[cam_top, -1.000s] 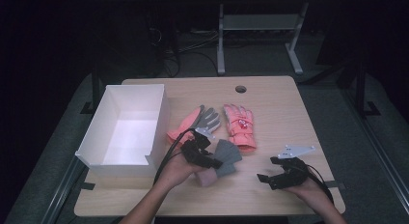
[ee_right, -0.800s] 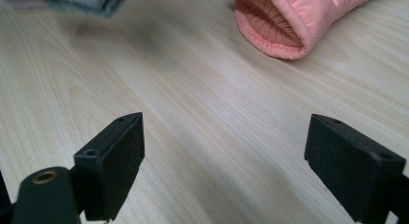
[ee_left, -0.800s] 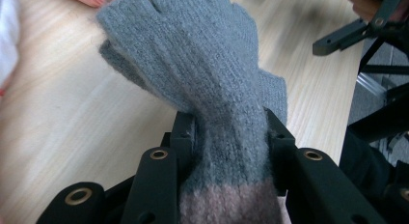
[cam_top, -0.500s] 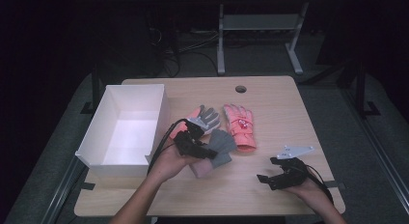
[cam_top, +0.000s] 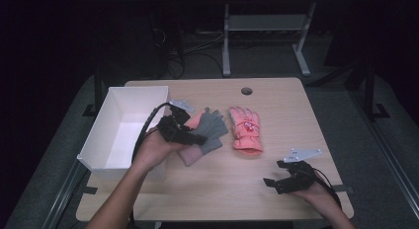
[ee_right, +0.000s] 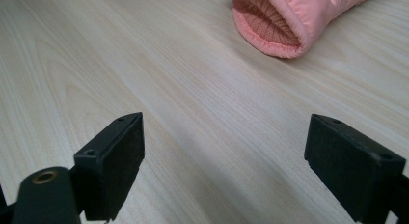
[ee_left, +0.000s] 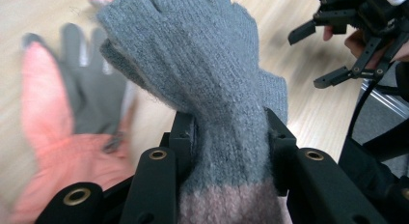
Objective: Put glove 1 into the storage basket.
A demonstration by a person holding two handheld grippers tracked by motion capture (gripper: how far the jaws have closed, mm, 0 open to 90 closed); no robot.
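A grey knitted fingerless glove [cam_top: 213, 126] [ee_left: 207, 74] with a pinkish cuff hangs above the wooden table [cam_top: 276, 100]. My left gripper [cam_top: 197, 139] [ee_left: 230, 142] is shut on it just above the cuff, both pads pressing into the knit. Under it on the table lies a pink and grey work glove [cam_top: 194, 121] [ee_left: 62, 122], partly hidden in the high view. A pink padded glove [cam_top: 245, 130] [ee_right: 289, 21] lies to the right, cuff toward me. My right gripper [cam_top: 282, 178] [ee_right: 225, 156] [ee_left: 333, 50] rests low near the front right of the table, jaws wide and nothing between them.
A white open box [cam_top: 123, 135] stands at the table's left side, close beside the left hand. A round cable hole [cam_top: 246, 91] sits near the far edge. Bare wood lies between the padded glove and the right gripper.
The left gripper has risen with the grey glove and shifted left toward the white box. The right gripper has kept still.
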